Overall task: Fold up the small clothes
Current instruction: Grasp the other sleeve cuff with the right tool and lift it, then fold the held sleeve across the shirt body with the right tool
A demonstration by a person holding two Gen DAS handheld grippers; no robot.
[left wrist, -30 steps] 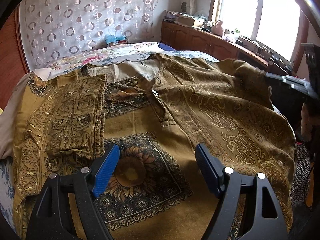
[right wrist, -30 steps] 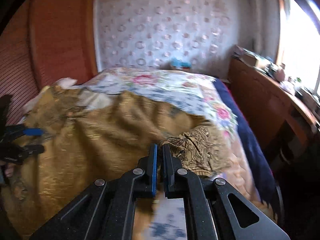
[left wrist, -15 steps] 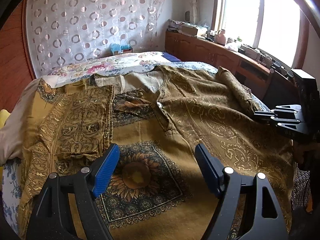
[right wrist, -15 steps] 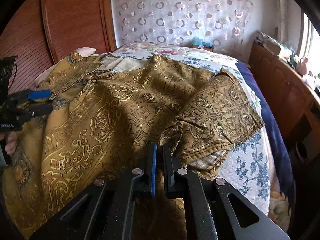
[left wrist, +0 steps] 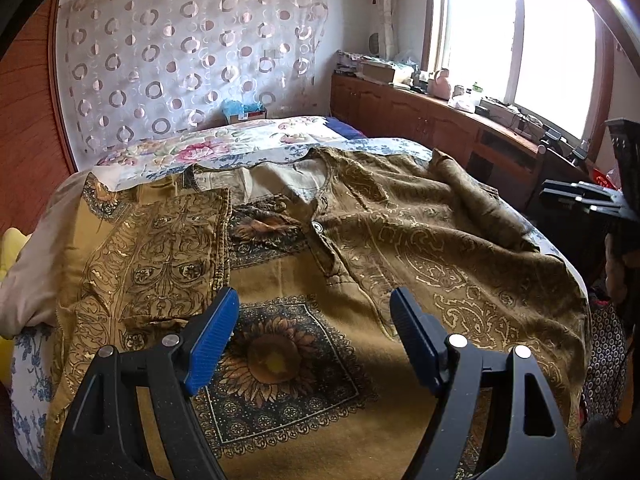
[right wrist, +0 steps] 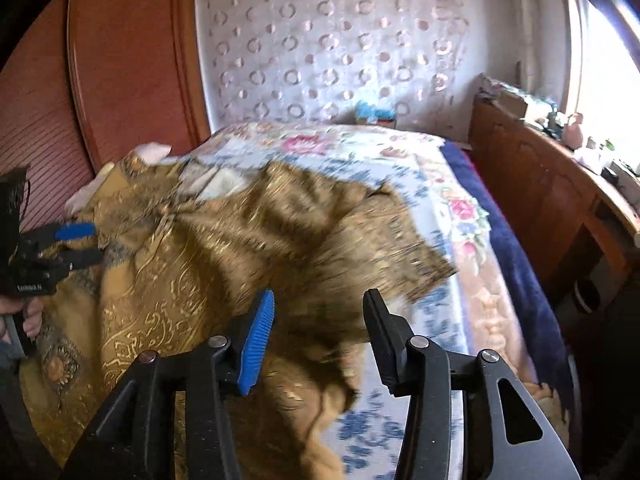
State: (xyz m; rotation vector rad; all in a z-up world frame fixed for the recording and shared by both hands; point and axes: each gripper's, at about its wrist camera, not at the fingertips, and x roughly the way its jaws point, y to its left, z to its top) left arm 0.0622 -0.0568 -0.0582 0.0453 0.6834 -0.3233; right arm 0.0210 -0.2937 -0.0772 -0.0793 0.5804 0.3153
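Brown-gold patterned shirt (left wrist: 360, 280) lying face up across the floral bedspread (left wrist: 224, 148), still mostly spread out. Sleeve toward the wooden headboard (left wrist: 168, 256) already lying folded in over the chest beside the button placket; sleeve toward the window-side cabinet (right wrist: 384, 248) still sticking out over the bedspread, blurred in the right wrist view. Body folds still remaining. Compared with half a second back: right gripper (right wrist: 320, 334), then pressed together at the sleeve cloth, now opening and pinching nothing, cloth lying loose beneath. Left gripper (left wrist: 316, 340) hovering spread above the sunflower print (left wrist: 276, 360), unchanged, gripping nothing.
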